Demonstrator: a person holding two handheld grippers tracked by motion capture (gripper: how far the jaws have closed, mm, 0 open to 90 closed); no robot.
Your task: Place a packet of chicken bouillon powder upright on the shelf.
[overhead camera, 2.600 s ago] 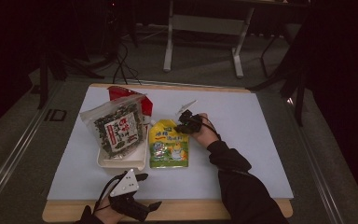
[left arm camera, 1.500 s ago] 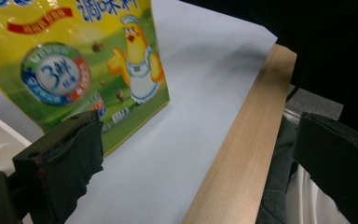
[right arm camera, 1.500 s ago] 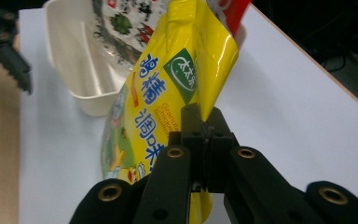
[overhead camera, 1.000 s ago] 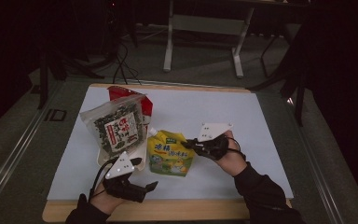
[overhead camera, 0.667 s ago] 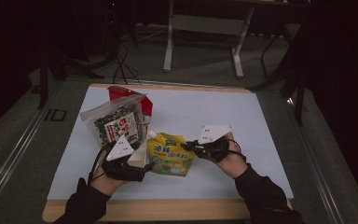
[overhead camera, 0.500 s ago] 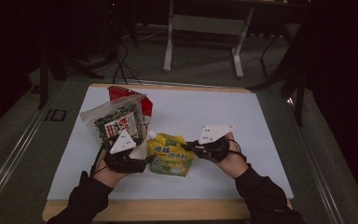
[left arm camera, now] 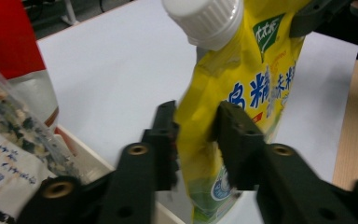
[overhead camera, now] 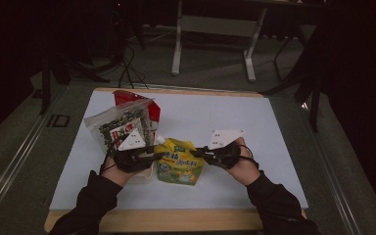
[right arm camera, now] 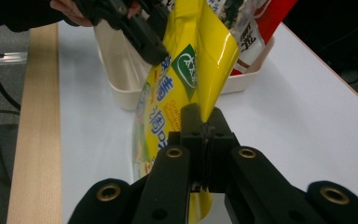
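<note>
A yellow spouted pouch point(overhead camera: 178, 166) with a white screw cap point(left arm camera: 205, 21) stands upright on the white table, held from both sides. My right gripper point(overhead camera: 198, 153) is shut on the flat seam at the pouch's right edge point(right arm camera: 205, 123). My left gripper point(overhead camera: 157, 155) has come in from the left, and its two jaws press on either side of the pouch's lower body point(left arm camera: 196, 135). In the right gripper view the left gripper point(right arm camera: 140, 32) shows behind the pouch point(right arm camera: 186, 70).
A cream tray point(right arm camera: 121, 88) stands just left of the pouch. It holds a clear bag of dark seaweed snack point(overhead camera: 117, 127) and a red and white bag point(overhead camera: 127, 97). The table's wooden front edge point(overhead camera: 176, 220) runs near the person's sleeves.
My left gripper rose from the table's front edge and moved right onto the pouch. My right gripper stood the pouch upright from lying flat and holds it still.
</note>
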